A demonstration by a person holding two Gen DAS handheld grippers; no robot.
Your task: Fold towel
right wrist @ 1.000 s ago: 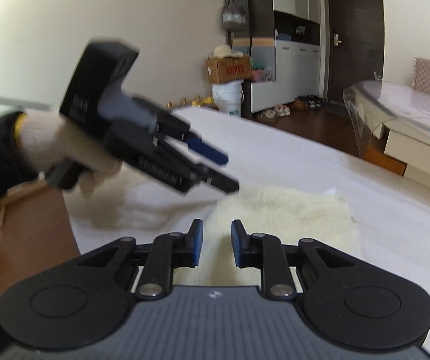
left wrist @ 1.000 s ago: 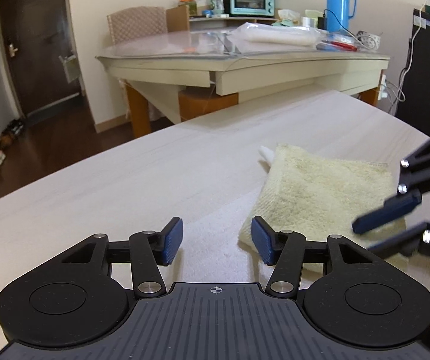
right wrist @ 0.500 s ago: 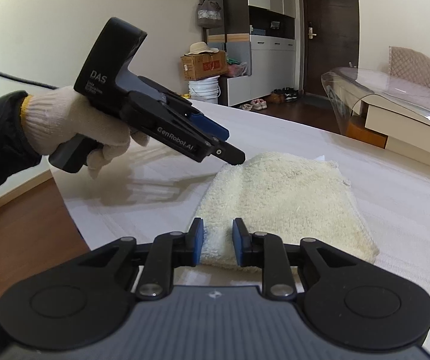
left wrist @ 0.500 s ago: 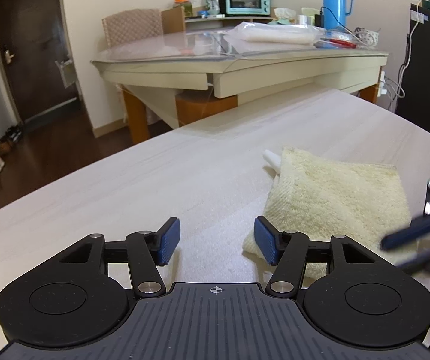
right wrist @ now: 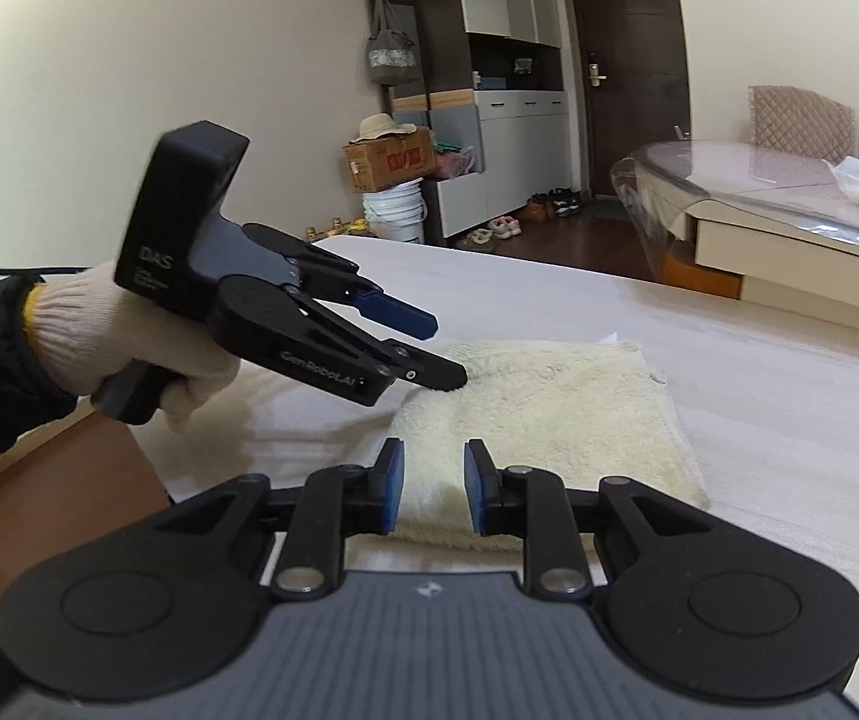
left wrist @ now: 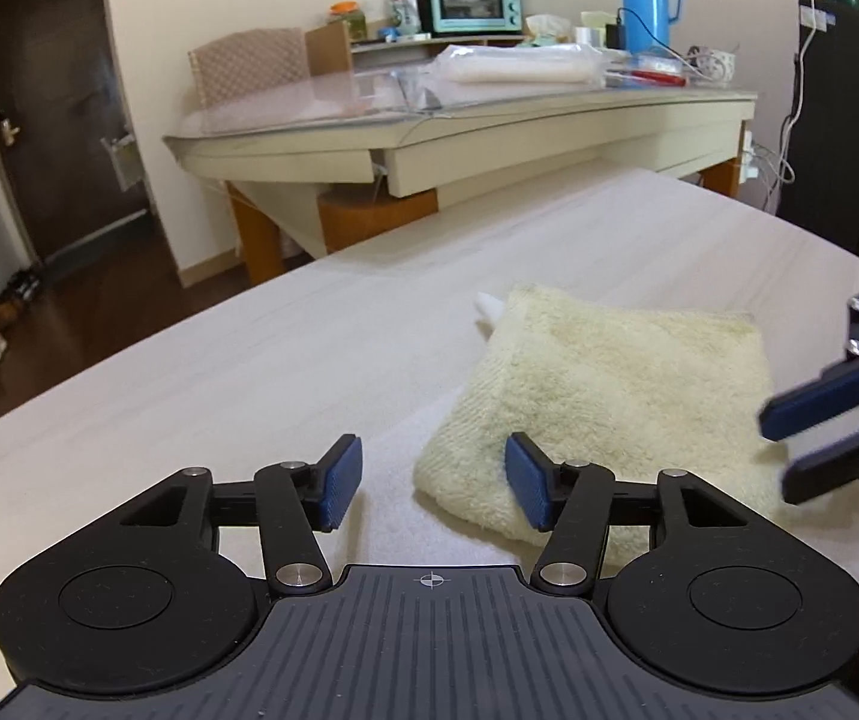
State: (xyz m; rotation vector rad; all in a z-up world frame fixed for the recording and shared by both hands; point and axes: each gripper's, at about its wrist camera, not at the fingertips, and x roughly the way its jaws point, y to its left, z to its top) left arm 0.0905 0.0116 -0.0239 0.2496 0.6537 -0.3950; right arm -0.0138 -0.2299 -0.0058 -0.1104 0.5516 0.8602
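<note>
A cream towel (left wrist: 609, 384), folded into a thick rectangle, lies flat on the pale table (left wrist: 249, 372). My left gripper (left wrist: 432, 462) hovers at the towel's near left corner; its jaws are opening, and only the corner's edge shows between them, untouched by the pads. From the right wrist view, the left gripper (right wrist: 444, 351) is held by a gloved hand (right wrist: 129, 336), its lower finger right at the towel (right wrist: 549, 396). My right gripper (right wrist: 432, 468) hangs over the towel's near edge with a narrow empty gap. It also juts in as the right gripper (left wrist: 780, 456) at the frame's right edge.
A glass-topped dining table (left wrist: 489, 126) with an oven, a blue flask and bags stands beyond the far edge. A brown wooden surface (right wrist: 69, 480) sits below the table's left edge. Cabinets, a box and buckets (right wrist: 393, 204) line the far wall.
The left gripper's jaws have widened a little. The right gripper has drawn back toward the towel's near edge, so more of the towel shows ahead of it.
</note>
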